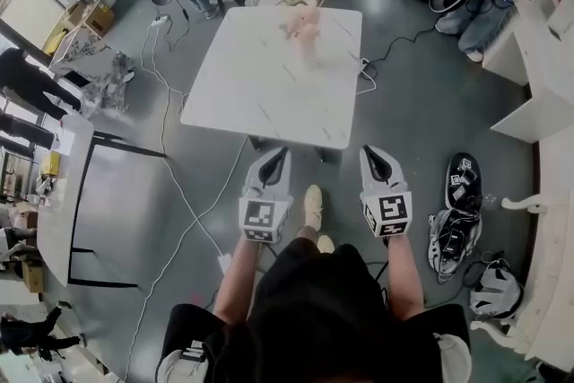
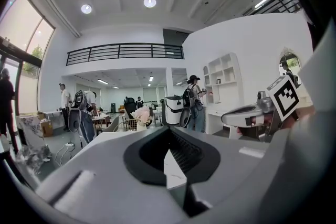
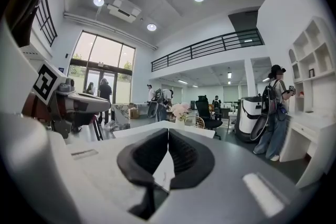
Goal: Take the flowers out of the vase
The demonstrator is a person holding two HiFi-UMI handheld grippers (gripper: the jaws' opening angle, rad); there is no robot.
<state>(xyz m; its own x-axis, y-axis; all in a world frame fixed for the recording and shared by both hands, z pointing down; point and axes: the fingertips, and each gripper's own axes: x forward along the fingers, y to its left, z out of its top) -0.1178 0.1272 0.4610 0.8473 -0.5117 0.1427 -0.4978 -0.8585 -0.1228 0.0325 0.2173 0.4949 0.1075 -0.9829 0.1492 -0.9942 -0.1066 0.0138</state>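
Fingers (image 2: 184, 152) of left gripper (image 1: 279, 153) and right gripper (image 1: 373, 152) are closed on nothing, short of the counter (image 1: 269, 103). Best next: part one pair, reach across, grip flowers (image 1: 300, 24) by stems above vase (image 3: 179, 122).

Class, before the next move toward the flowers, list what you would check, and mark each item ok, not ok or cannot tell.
1. Pink flowers standing in the pale vase on the white marble table: ok.
2. Left gripper opened for grasping: not ok, fingers together.
3. Right gripper opened: not ok, fingers together.
4. Grippers close to the flowers: not ok, both back at the table's near end.
5. Vase steady: cannot tell.
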